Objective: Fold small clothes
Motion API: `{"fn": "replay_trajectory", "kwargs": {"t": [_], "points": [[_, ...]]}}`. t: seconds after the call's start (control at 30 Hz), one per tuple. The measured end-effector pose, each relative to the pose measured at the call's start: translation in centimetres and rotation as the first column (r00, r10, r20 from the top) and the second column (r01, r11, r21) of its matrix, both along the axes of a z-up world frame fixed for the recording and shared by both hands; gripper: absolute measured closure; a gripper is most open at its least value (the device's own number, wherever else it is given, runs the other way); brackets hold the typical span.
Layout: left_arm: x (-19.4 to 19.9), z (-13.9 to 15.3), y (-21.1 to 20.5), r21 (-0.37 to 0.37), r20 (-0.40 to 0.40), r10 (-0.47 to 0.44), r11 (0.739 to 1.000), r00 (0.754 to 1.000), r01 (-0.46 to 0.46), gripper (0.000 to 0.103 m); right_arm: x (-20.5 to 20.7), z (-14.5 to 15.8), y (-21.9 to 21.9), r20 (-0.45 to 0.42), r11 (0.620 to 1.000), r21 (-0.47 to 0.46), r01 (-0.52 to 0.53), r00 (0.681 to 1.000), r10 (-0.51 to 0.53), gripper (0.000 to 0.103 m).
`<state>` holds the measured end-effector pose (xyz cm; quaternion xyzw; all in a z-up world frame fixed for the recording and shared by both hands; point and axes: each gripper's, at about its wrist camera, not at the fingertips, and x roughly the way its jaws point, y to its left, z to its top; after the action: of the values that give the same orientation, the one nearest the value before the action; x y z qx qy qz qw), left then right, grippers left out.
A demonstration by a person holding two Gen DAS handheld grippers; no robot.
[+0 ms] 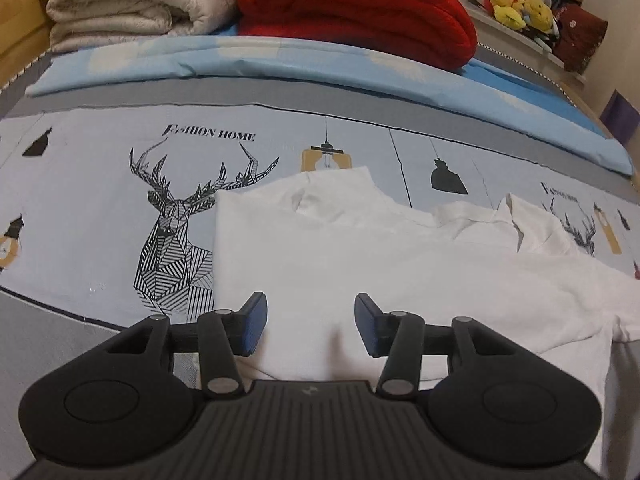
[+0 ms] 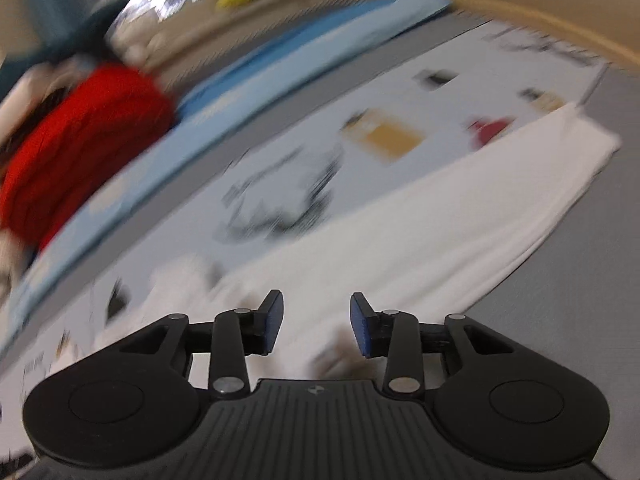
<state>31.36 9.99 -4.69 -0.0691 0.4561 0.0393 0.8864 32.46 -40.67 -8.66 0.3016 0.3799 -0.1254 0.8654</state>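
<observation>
The white T-shirt (image 1: 360,256) lies spread flat on the bed (image 1: 100,208), collar toward the folded red blanket (image 1: 352,12) at the far edge, laid out so its sides can be folded in. The left claw (image 1: 311,326) hangs partly open and empty above the shirt's near part. The right claw (image 2: 317,324), also partly open and empty, hangs over the shirt too; its view is blurred.

1. White garment (image 1: 360,264): smooth, matt cloth.
2. Printed bedsheet (image 1: 100,200): flat woven cloth, matt.
3. Red blanket (image 1: 352,12) and cream blanket (image 1: 128,4) at the bed's far edge: plush, fuzzy (the cream one shaggier).
4. Left gripper (image 1: 310,326): matt black plastic, ribbed body, metal pivot pins.
</observation>
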Motion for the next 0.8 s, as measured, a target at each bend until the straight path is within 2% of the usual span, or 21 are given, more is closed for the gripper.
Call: {"fn": "replay_trajectory", "kwargs": {"t": [0.1, 0.2, 0.33, 0.43, 0.57, 0.8], "points": [[0.1, 0.0, 0.1, 0.000, -0.001, 0.002, 1.000, 1.000, -0.002, 0.049, -1.5, -1.2, -6.5, 0.023, 0.990, -0.010, 0.138, 0.990, -0.137, 0.064], [0.0, 0.0, 0.0, -0.010, 0.001, -0.003, 1.000, 1.000, 0.003, 0.049, -3.2, -3.6, -12.5, 0.000, 0.963, 0.011, 0.269, 0.963, -0.269, 0.064], [-0.1, -0.3, -0.4, -0.016, -0.008, -0.012, 1.000, 1.000, 0.012, 0.049, -4.1, -7.5, -17.6, -0.033, 0.931, 0.034, 0.363, 0.932, -0.362, 0.064], [-0.3, -0.6, -0.8, -0.007, -0.009, -0.029, 1.000, 1.000, 0.029, 0.049, -4.5, -9.8, -19.5, -0.036, 0.904, 0.084, 0.418, 0.908, -0.417, 0.064], [-0.4, -0.8, -0.8, -0.015, -0.006, -0.038, 0.999, 0.999, 0.038, 0.049, -4.3, -11.4, -20.8, -0.020, 0.878, 0.118, 0.464, 0.885, -0.465, 0.065], [-0.5, -0.6, -0.5, -0.043, -0.004, -0.039, 0.998, 0.999, 0.039, 0.049, -2.6, -12.1, -21.1, 0.048, 0.890, 0.061, 0.451, 0.890, -0.454, 0.066]]}}
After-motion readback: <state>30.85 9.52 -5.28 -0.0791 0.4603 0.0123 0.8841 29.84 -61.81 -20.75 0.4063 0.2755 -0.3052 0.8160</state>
